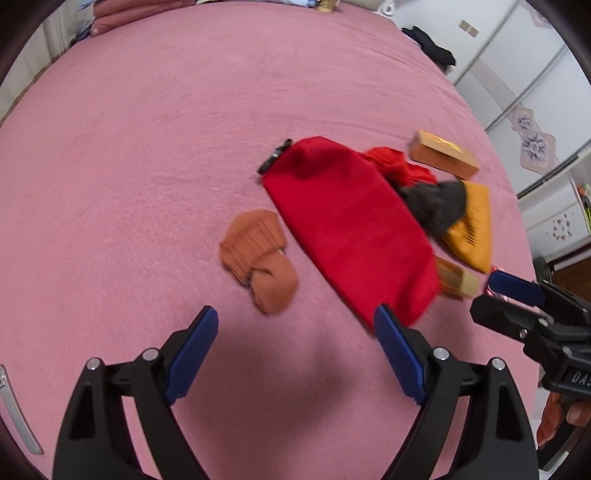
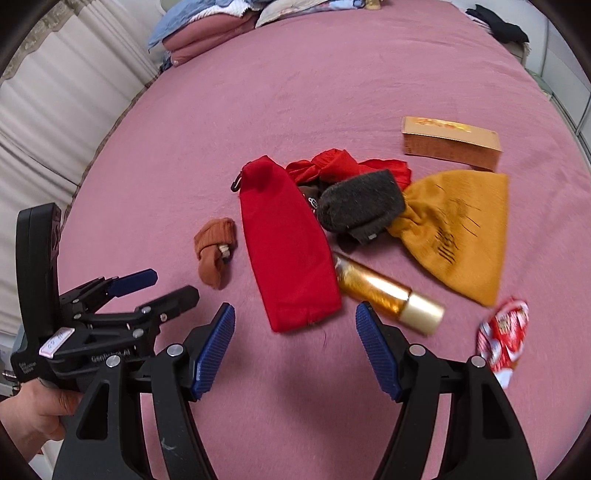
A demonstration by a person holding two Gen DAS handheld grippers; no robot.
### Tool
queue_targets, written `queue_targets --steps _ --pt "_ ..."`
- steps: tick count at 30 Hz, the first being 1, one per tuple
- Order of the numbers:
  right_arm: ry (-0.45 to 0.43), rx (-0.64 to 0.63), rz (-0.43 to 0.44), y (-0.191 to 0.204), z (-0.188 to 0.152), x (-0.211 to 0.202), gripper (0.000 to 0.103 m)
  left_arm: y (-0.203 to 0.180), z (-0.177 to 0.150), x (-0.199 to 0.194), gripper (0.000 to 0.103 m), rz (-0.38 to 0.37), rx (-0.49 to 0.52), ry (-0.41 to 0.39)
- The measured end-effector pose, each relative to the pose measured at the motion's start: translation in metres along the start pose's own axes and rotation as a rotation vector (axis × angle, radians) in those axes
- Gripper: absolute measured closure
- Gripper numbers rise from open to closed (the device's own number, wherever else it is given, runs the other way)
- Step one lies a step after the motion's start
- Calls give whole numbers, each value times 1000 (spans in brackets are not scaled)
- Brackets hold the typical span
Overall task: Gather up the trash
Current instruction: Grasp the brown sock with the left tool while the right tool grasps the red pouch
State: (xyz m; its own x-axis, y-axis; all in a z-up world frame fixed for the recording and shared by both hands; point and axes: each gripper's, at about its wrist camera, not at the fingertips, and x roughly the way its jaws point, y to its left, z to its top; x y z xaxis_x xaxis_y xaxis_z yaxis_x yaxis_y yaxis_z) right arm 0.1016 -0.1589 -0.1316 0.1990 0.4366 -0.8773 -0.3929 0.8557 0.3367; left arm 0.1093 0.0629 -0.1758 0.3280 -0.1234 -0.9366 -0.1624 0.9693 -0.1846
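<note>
Two grippers hang over a pink bedspread (image 2: 332,74), neither holding anything: the left gripper (image 1: 295,328) has its blue pads spread wide above bare cloth, and the right gripper (image 2: 295,325) is just as wide. Between and beyond them lies a cluster of soft things and litter. A long red pouch (image 2: 288,251) runs through the middle, with a rolled brown sock (image 2: 216,251) just beside it on the left. Along the pouch's right edge lies an amber bottle (image 2: 384,295) with a cream cap, blurred in the right wrist view; in the left wrist view the pouch covers most of it and only the cap end (image 1: 456,280) shows. A red-and-white crumpled wrapper (image 2: 504,336) sits to the right of the right gripper — smeared, its print unreadable, its lower end partly behind the gripper's arm. Farther back, a dark grey sock (image 2: 360,205) overlaps a mustard cloth bag (image 2: 461,229) and some bunched red fabric (image 2: 340,164), which hides whatever is beneath. A small dark item with white marks (image 2: 310,197) peeks out between pouch and sock, too hidden to name. An orange-brown carton (image 2: 450,144) lies apart behind the cluster, and folded bedding (image 2: 210,33) is cut off at the top edge.
</note>
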Motion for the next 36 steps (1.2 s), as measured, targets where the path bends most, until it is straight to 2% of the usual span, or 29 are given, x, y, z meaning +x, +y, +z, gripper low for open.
queue_targets --steps 11,14,16,18,20,22,24,26,36 --pt "76 -35 7 -9 29 51 42 22 29 54 17 15 -47 62" --pt "96 -45 13 -8 35 62 47 26 31 66 19 9 -57 81" --pt "104 -52 -1 -8 38 68 60 29 32 71 29 0 -64 96" --pt "106 -70 -8 -6 41 72 61 30 32 76 40 12 -64 112" --pt "107 -77 -1 -5 43 74 71 32 31 78 48 34 -62 116" --pt "124 -70 20 -5 44 77 85 34 30 79 57 51 -66 117" --pt "122 -73 31 -4 43 76 89 37 30 75 69 40 -70 112" --pt "118 -82 49 -1 42 72 95 37 27 71 74 32 -63 106" --pt "101 -79 86 11 18 37 98 20 -11 35 76 -2 -12 105"
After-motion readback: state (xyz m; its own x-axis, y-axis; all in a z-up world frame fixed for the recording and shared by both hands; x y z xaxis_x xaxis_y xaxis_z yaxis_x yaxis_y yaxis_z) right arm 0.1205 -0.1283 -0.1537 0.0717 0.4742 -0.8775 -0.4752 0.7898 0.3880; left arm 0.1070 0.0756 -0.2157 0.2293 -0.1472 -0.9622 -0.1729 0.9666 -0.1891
